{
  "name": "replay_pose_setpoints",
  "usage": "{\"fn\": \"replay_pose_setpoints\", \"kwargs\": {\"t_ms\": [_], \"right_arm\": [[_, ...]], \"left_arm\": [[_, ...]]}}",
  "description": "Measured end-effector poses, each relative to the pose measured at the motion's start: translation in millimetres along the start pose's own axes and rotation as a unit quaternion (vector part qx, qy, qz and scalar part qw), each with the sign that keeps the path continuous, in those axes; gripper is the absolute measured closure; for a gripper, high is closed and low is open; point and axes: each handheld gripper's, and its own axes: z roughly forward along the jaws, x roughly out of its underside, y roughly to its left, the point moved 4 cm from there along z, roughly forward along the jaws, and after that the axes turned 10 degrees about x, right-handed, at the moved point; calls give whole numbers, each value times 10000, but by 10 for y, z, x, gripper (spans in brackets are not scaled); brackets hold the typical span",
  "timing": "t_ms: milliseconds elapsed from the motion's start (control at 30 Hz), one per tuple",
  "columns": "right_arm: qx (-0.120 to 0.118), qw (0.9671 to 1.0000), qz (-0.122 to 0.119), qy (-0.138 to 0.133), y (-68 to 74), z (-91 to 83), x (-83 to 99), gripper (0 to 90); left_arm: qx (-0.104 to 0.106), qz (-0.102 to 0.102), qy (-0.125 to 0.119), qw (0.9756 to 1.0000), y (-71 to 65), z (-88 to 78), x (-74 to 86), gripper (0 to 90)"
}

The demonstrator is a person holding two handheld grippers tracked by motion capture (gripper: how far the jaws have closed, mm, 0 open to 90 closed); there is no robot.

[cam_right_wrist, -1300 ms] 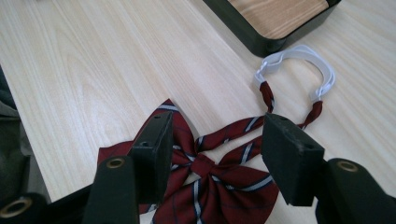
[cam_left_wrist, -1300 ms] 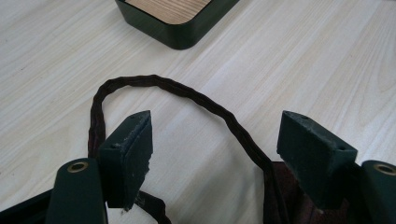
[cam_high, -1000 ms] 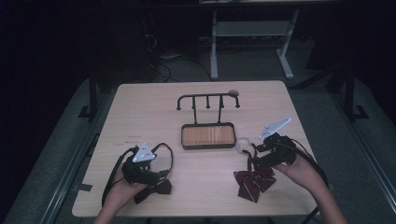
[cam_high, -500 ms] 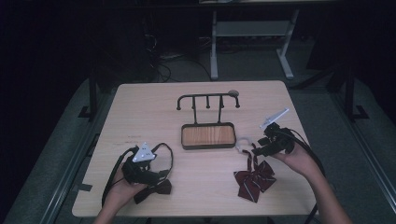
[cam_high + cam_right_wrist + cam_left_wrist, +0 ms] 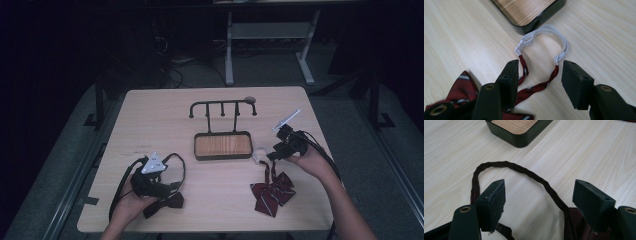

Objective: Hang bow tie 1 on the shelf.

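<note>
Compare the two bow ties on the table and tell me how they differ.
The red striped bow tie lies near the right gripper; the dark bow tie lies under the left gripper. The red striped bow tie's neck loop ends in a white elastic strap; the dark bow tie's loop is one dark cord throughout. Both lie flat on the table, each loop between open jaws.

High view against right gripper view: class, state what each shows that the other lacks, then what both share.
High view: the hook rack behind the tray, the dark bow tie and the left gripper. Right gripper view: the white clasp joining the strap, the right gripper jaws astride the strap, closing. Shared: the red striped bow tie, wooden tray, table.
</note>
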Motion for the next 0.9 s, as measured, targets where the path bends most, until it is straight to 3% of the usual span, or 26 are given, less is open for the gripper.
{"fn": "replay_pose_setpoints", "kwargs": {"t_ms": [100,200,300,533,833,900], "right_arm": [[19,9999,45,124,-31,95,-3,477],[183,9995,56,254,-67,188,-5,501],[152,9993,162,287,-95,246,-17,518],[330,9979,287,487,-140,349,-10,634],[404,9976,245,512,-125,384,-33,636],[493,9969,119,594,-99,405,-46,661]], "left_arm": [[-8,22,51,10000,3,5,2,269],[-7,24,53,10000,4,1,5,269],[-4,19,46,10000,8,-2,3,269],[-13,35,52,10000,4,9,4,271],[-11,39,62,10000,4,9,2,271],[-12,44,68,10000,5,10,2,271]]}}
